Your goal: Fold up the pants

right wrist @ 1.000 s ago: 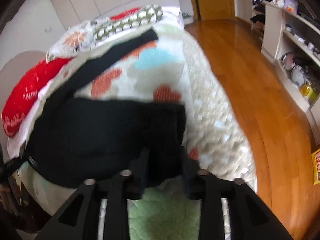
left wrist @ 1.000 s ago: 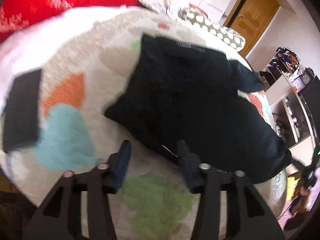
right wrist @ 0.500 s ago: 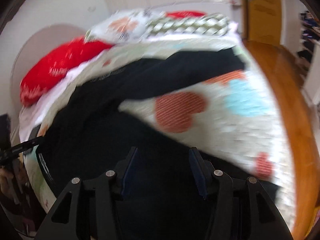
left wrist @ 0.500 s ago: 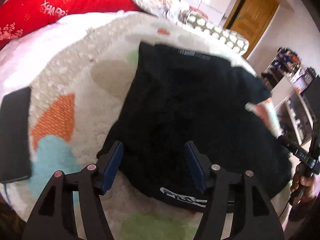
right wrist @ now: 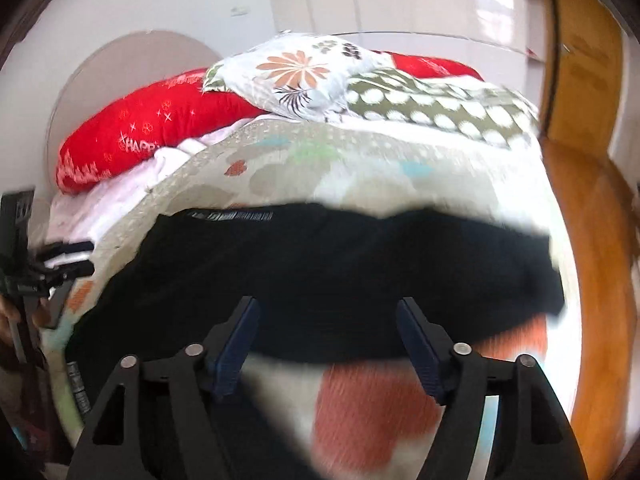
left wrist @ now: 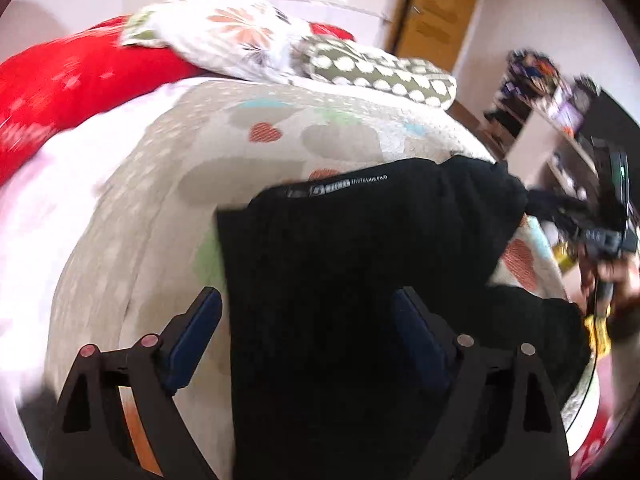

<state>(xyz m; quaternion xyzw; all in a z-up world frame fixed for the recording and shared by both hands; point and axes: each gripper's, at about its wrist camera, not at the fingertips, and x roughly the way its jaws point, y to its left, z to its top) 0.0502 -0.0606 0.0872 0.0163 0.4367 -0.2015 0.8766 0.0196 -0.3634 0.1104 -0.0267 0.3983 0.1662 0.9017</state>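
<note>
The pants point(left wrist: 360, 280) lie on the quilt point(left wrist: 160, 208), black, spread flat in a broad folded slab; the waistband with its white lettering is the edge nearest the pillows. All places below are given relative to the pants.

My left gripper point(left wrist: 306, 328) hangs over the near part of the pants with the jaws wide apart — nothing between them. Its left finger sits just off the pants' left edge, over bare quilt; its right finger is over the black cloth. Whether the pads touch the fabric I cannot tell.

My right gripper point(right wrist: 326, 330) is also spread wide and holds nothing. Both its fingers sit at the near edge of the pants, with a red heart patch of the quilt showing below and between them. From this wrist the pants point(right wrist: 320, 276) run as a dark band across the quilt point(right wrist: 360, 160), the far right end blurred.

Beyond the pants, at the head of the bed: a red pillow point(right wrist: 152, 120), a floral pillow point(right wrist: 296, 76) lying over it, and a dotted pillow point(right wrist: 432, 108) beside that. Right of the pants — wood floor point(right wrist: 592, 240) and a door point(right wrist: 580, 52).

The left wrist view shows my right gripper point(left wrist: 576, 216) past the pants' right edge, motion-blurred.
</note>
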